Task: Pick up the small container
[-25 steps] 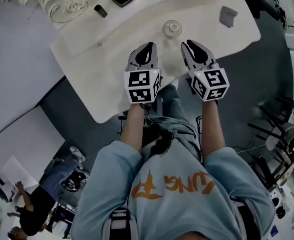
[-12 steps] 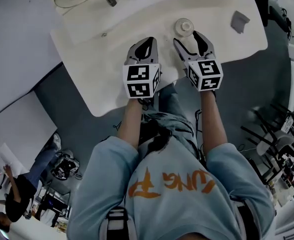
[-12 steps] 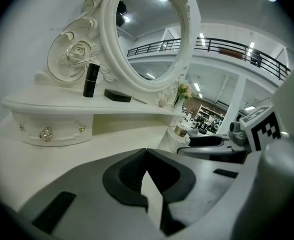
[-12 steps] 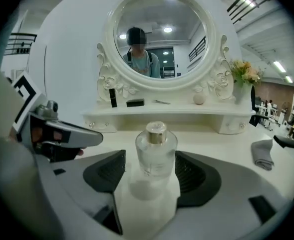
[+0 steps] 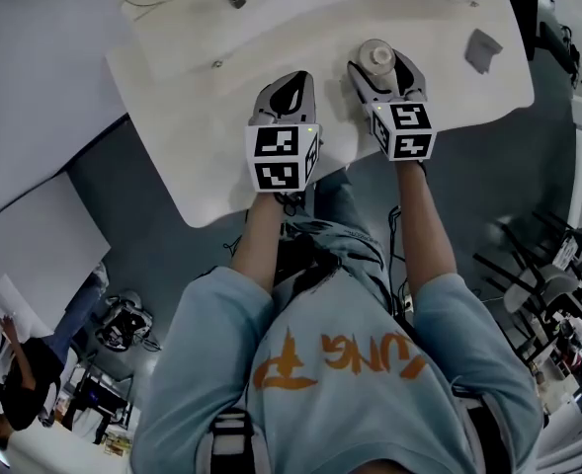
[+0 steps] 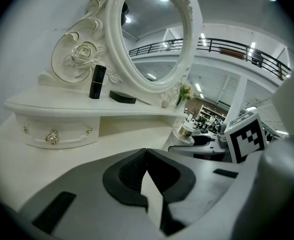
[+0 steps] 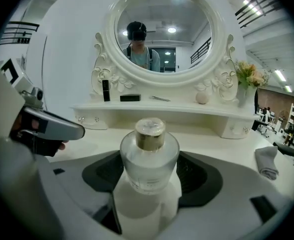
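Note:
The small container (image 5: 376,54) is a squat frosted-glass bottle (image 7: 149,156) with a gold cap, upright on the white dressing table (image 5: 221,117). My right gripper (image 5: 381,65) has reached it, so the bottle stands between the two fingers (image 7: 149,180). The jaws are opening, set wide to either side of the glass, and I see no pad pressing on it. My left gripper (image 5: 289,87) rests beside it to the left, shut and empty, its tips meeting (image 6: 147,151). From the left gripper view the bottle (image 6: 186,132) shows at right, beside the right gripper.
An ornate oval mirror (image 7: 161,29) stands on a raised shelf with small drawers (image 6: 57,134) at the table's back. A black lipstick tube (image 6: 97,82) and a flat black case (image 6: 123,97) lie on it. A folded grey cloth (image 5: 483,49) lies right of the bottle.
My right gripper has moved forward to the bottle and its jaws have spread from shut to wide around it. The left gripper has kept its place.

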Action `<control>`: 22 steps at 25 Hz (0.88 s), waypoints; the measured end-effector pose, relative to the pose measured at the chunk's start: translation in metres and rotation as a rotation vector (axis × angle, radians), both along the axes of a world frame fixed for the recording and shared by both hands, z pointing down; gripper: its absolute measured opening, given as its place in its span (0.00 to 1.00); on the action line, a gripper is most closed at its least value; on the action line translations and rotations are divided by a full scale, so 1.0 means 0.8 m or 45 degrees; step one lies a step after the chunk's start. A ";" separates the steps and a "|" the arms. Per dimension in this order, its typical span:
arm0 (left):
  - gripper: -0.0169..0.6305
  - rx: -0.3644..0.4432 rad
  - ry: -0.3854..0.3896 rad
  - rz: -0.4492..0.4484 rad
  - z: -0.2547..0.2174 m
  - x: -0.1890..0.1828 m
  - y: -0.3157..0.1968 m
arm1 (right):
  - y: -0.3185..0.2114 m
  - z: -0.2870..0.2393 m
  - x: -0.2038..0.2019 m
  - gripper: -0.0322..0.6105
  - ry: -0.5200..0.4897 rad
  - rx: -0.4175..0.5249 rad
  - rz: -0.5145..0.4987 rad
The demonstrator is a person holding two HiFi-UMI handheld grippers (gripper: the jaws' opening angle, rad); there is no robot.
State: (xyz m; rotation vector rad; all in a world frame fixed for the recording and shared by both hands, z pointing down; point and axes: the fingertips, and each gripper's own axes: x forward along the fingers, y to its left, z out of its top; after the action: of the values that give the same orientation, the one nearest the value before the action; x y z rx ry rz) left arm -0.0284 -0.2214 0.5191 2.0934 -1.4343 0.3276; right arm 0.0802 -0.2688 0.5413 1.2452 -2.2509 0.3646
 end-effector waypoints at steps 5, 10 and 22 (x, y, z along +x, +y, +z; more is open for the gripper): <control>0.06 0.024 -0.014 0.004 -0.010 -0.009 -0.005 | -0.007 0.002 -0.004 0.54 -0.014 0.005 0.022; 0.06 0.068 -0.031 0.029 -0.027 -0.013 -0.009 | -0.018 0.011 -0.010 0.55 -0.023 -0.018 0.044; 0.06 0.156 -0.065 0.074 -0.062 -0.025 -0.019 | -0.021 0.003 -0.017 0.56 -0.107 -0.122 0.155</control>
State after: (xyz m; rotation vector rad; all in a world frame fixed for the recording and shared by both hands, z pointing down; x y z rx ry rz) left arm -0.0488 -0.2370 0.4697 2.2433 -1.4583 0.3253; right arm 0.0667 -0.2860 0.5435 1.3431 -2.2046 0.5738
